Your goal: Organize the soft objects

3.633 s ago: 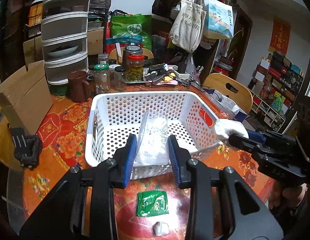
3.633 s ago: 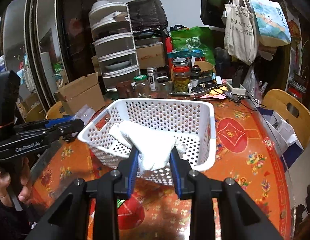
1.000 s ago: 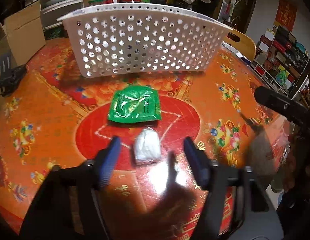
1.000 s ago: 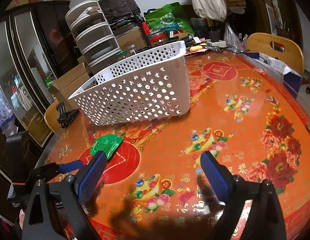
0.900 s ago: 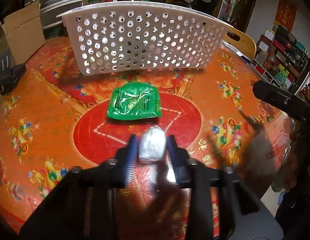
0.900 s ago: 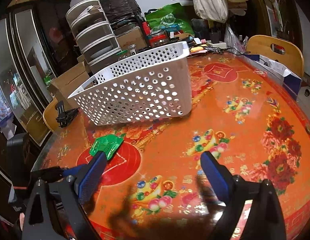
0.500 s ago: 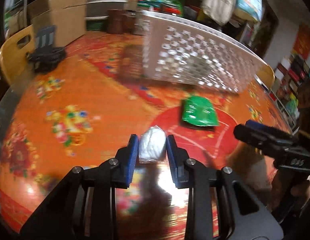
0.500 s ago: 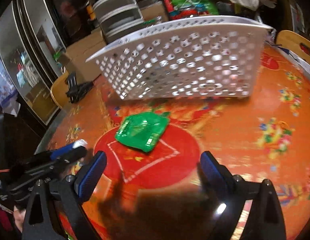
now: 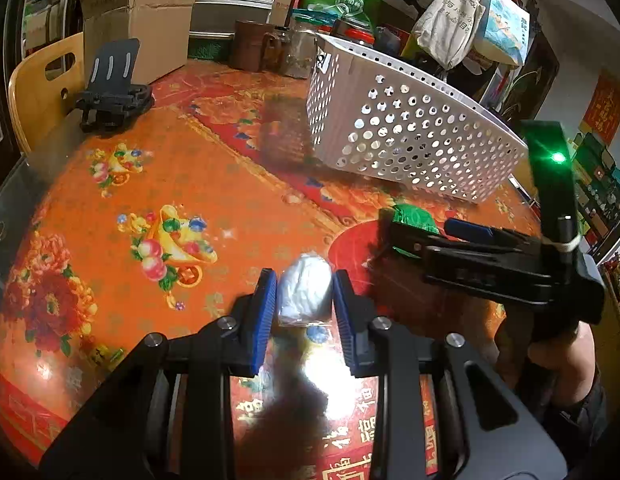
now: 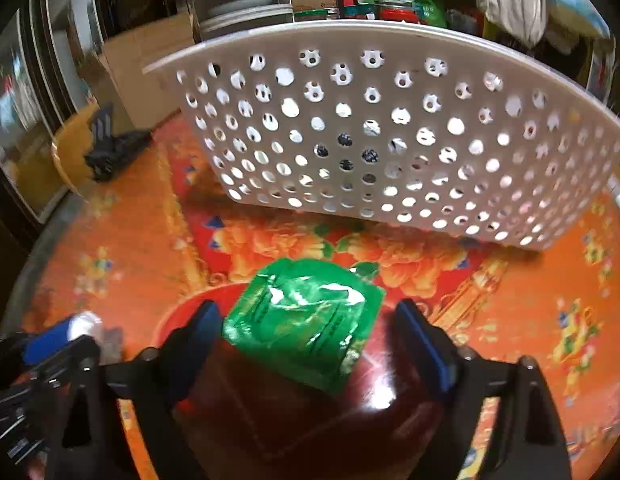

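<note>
My left gripper (image 9: 305, 300) is shut on a small white soft packet (image 9: 305, 294), held just above the orange tablecloth. My right gripper (image 10: 306, 340) is open, its fingers either side of a green plastic pouch (image 10: 306, 324) lying flat on the red circle. The right gripper also shows in the left wrist view (image 9: 422, 236), over the green pouch (image 9: 414, 218). The white perforated basket (image 10: 370, 120) stands just behind the pouch; it also shows in the left wrist view (image 9: 406, 128).
A black phone stand (image 9: 110, 92) sits at the table's left edge by a wooden chair (image 9: 38, 80). A cardboard box (image 9: 138, 16), brown mug (image 9: 250, 44), jars and stacked drawers stand at the back. Bags hang at the upper right.
My left gripper closed on the white packet and swung left with it. My right gripper moved down to the green pouch, its fingers now either side of it.
</note>
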`<state>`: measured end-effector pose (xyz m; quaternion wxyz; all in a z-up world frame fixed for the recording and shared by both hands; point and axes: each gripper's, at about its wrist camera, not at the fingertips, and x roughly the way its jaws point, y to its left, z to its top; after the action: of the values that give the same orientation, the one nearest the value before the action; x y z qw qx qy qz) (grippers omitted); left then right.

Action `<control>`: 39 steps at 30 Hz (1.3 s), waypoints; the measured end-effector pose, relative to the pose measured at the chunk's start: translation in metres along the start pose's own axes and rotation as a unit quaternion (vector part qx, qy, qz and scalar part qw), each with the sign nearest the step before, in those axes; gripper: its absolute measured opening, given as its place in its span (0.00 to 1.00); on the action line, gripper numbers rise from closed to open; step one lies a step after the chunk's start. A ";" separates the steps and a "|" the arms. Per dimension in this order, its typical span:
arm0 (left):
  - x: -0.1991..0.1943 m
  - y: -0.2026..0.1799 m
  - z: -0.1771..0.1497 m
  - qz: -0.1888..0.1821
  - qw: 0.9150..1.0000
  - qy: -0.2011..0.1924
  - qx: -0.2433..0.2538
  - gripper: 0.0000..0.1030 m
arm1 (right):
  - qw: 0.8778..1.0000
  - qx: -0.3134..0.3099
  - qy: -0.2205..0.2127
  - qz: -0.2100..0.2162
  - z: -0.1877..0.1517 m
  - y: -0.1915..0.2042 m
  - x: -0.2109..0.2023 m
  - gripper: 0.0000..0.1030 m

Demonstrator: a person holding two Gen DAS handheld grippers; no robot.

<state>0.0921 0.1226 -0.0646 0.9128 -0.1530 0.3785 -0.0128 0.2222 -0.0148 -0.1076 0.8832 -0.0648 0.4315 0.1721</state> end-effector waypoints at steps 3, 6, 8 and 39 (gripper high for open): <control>0.001 -0.001 -0.002 0.001 1.000 0.002 0.000 0.26 | 1.000 -0.024 0.001 -0.018 -0.003 0.009 -0.001 0.65; 0.000 -0.003 -0.004 0.002 1.000 0.002 0.002 0.26 | 0.999 -0.034 -0.002 -0.007 -0.012 0.009 -0.009 0.46; -0.003 -0.006 -0.005 0.003 1.000 -0.002 0.005 0.26 | 0.999 -0.038 -0.005 0.003 -0.023 0.001 -0.019 0.32; 0.001 -0.021 -0.010 -0.004 1.000 0.004 0.005 0.26 | 0.989 -0.139 0.000 0.045 -0.013 0.006 -0.003 0.65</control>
<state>0.0881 0.0996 -0.0656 0.9119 -0.1495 0.3818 -0.0190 0.2084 -0.0134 -0.1133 0.8568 -0.1678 0.4060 0.2700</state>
